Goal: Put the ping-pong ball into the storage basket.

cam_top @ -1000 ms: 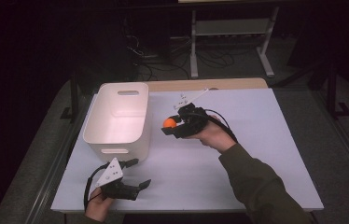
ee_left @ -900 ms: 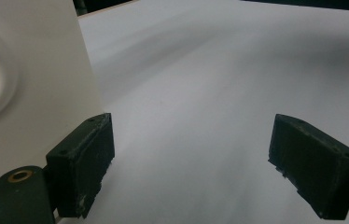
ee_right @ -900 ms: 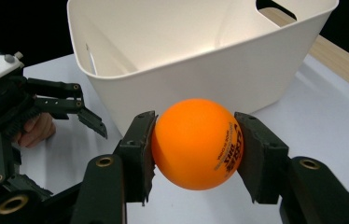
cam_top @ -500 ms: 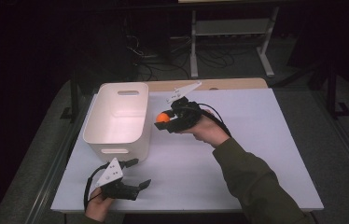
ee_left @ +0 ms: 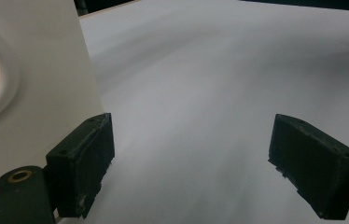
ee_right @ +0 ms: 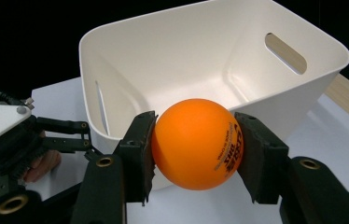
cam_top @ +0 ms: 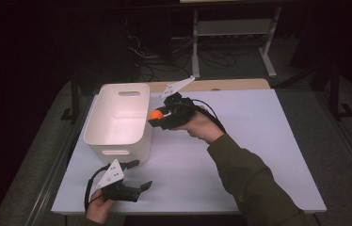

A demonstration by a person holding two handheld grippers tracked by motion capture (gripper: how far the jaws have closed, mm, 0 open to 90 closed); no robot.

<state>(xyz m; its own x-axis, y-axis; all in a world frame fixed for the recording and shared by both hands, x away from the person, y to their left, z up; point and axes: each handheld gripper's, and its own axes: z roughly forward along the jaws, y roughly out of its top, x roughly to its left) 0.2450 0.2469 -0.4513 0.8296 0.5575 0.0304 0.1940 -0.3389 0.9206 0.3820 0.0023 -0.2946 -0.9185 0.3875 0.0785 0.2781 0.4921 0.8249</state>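
Note:
An orange ball (ee_right: pixel 196 143) with dark print sits clamped between the pads of my right gripper (ee_right: pixel 195 148), which is shut on it. In the high view the ball (cam_top: pixel 156 114) hangs in the air just beside the right rim of the white bin (cam_top: pixel 120 117), with my right gripper (cam_top: pixel 157 117) pointing left toward it. The bin (ee_right: pixel 219 60) looks empty inside. My left gripper (cam_top: pixel 139 176) rests low on the table near its front edge, in front of the bin, jaws wide apart. Its pads (ee_left: pixel 84 158) hold nothing, and the bin's wall (ee_left: pixel 37 93) stands close on the left.
The white tabletop (cam_top: pixel 259 141) stretches to the right of the bin. A wooden strip (cam_top: pixel 221 85) runs along the table's far edge. A metal shelf frame (cam_top: pixel 230 33) and cables stand on the dark floor behind.
My right gripper has lifted the orange ball and carried it left, from a little right of the bin up to its right rim. The left gripper has stayed put.

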